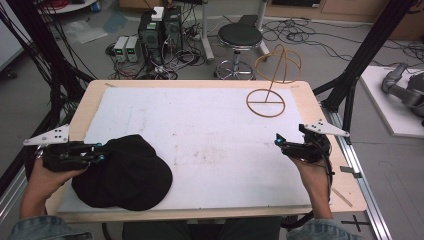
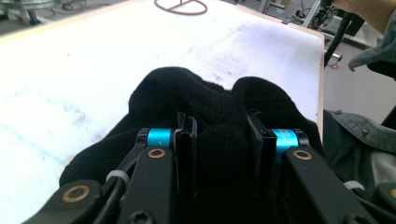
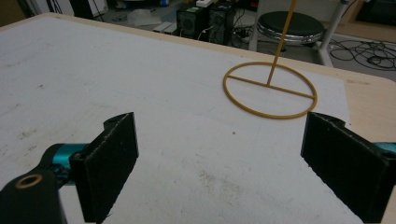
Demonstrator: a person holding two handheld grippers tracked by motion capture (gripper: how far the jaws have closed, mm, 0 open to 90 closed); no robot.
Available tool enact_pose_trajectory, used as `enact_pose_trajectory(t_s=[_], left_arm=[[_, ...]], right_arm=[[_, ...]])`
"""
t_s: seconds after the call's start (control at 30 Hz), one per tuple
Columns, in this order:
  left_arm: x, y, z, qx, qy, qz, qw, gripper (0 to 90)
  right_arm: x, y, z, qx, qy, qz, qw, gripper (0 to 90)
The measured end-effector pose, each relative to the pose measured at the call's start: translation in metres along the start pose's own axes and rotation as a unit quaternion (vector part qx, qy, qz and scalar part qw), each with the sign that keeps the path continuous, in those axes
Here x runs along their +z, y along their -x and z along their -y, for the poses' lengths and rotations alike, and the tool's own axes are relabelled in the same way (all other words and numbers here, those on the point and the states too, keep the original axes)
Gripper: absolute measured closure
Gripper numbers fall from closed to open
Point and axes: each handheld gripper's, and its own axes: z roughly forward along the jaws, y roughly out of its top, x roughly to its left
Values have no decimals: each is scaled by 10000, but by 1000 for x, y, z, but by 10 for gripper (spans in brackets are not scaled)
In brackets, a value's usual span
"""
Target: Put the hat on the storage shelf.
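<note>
A black cap (image 1: 125, 175) lies crumpled on the white mat (image 1: 210, 125) at the front left. My left gripper (image 1: 100, 156) has come in from the left and is shut on a fold of the cap (image 2: 210, 98), which bulges between its two jaws. The left gripper (image 2: 219, 135) sits low over the cloth. A yellow wire hat stand (image 1: 267, 97) with a ring base (image 3: 270, 91) stands at the back right. My right gripper (image 1: 277, 140) hovers open over the mat near the right edge. In the right gripper view, the right gripper (image 3: 219, 154) has nothing between its wide jaws and faces the stand.
The wooden table edge (image 1: 325, 125) runs close beside the right hand. Black frame posts (image 1: 357, 55) rise off the back right corner. A stool (image 1: 240, 37), computer boxes (image 1: 160, 30) and cables lie on the floor behind the table.
</note>
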Motion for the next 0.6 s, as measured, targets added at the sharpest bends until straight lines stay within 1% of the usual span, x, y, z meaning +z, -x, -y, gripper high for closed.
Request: enact_pose_trajectory(t_s=[0.03, 0.17, 0.2, 0.27, 0.3, 0.37, 0.43, 0.5, 0.6], left_arm=[[0, 0, 0, 0, 0, 0, 10000, 696], [5, 4, -9, 113, 22, -33, 9999, 697], [7, 5, -12, 125, 31, 1, 9999, 697], [12, 6, -18, 215, 63, 25, 9997, 697], [12, 6, -18, 215, 63, 25, 9997, 697], [16, 6, -24, 281, 66, 33, 9996, 697], [18, 6, -31, 345, 77, -6, 9994, 697], [19, 5, -37, 355, 87, -10, 9993, 697], [20, 2, -53, 391, 91, -86, 9992, 697]], right_arm=[[0, 0, 0, 0, 0, 0, 10000, 108], [-2, 0, 0, -3, 20, -8, 10000, 108], [-3, 0, 0, 27, 29, -4, 10000, 108], [-5, 1, -1, 23, 58, -8, 10000, 108], [-5, 1, -1, 23, 58, -8, 10000, 108], [-7, 2, 0, 38, 87, 5, 10000, 108], [-10, 4, 0, 87, 111, 29, 9999, 108], [-13, 6, 0, 94, 130, 57, 9999, 108], [-16, 7, 1, 117, 144, 84, 9998, 108]])
